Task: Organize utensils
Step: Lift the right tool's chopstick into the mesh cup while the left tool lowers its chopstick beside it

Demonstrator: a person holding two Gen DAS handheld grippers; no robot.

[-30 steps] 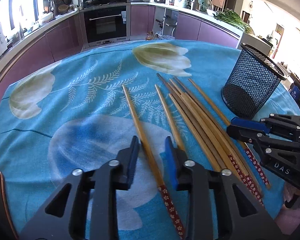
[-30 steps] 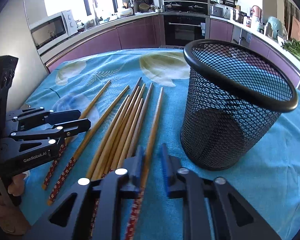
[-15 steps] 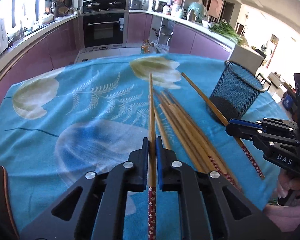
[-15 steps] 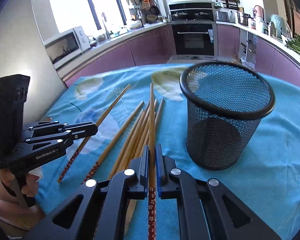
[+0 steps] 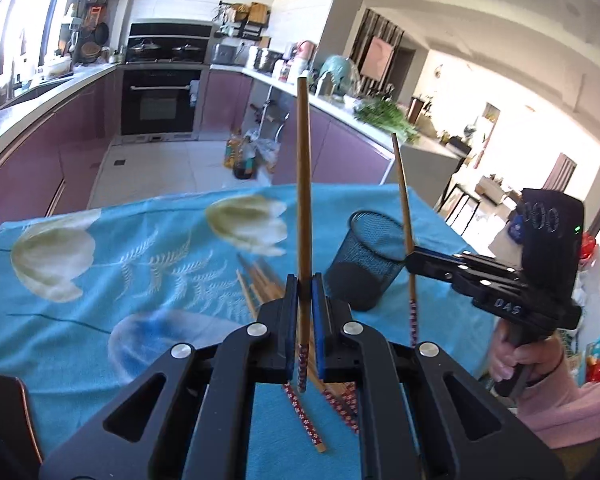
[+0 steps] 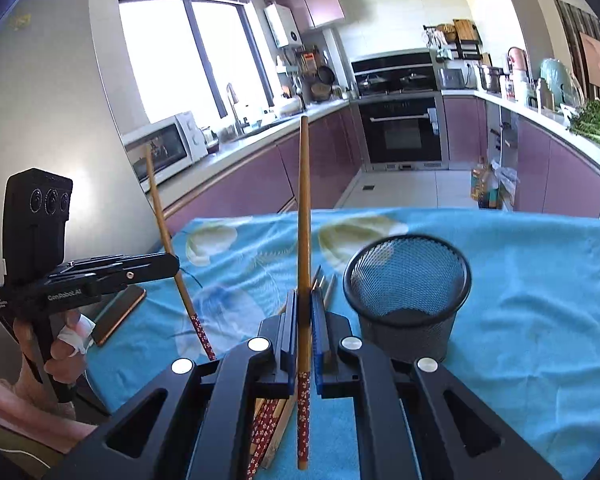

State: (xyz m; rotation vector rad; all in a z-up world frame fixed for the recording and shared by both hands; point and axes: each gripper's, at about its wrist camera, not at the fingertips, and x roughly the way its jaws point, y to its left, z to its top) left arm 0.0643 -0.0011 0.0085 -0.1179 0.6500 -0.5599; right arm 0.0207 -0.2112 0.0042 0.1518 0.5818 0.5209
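Note:
My left gripper (image 5: 305, 280) is shut on a wooden chopstick (image 5: 303, 184) with a red flowered end, held upright above the table. My right gripper (image 6: 304, 300) is shut on a second chopstick (image 6: 303, 208), also upright. In the left wrist view the right gripper (image 5: 414, 256) holds its chopstick (image 5: 403, 196) at the black mesh cup (image 5: 366, 256). In the right wrist view the left gripper (image 6: 172, 266) with its chopstick (image 6: 162, 220) is at the left. The mesh cup (image 6: 408, 300) stands upright, right of my right gripper. Several chopsticks (image 5: 260, 280) lie on the cloth.
The table has a blue flowered cloth (image 5: 140, 264). A dark phone-like slab (image 6: 118, 314) lies near the table's left edge. Kitchen counters and an oven (image 6: 402, 128) stand beyond the table.
Both grippers have lifted their chopsticks off the table and tilted them upright. The views have risen, and the cup is now farther below.

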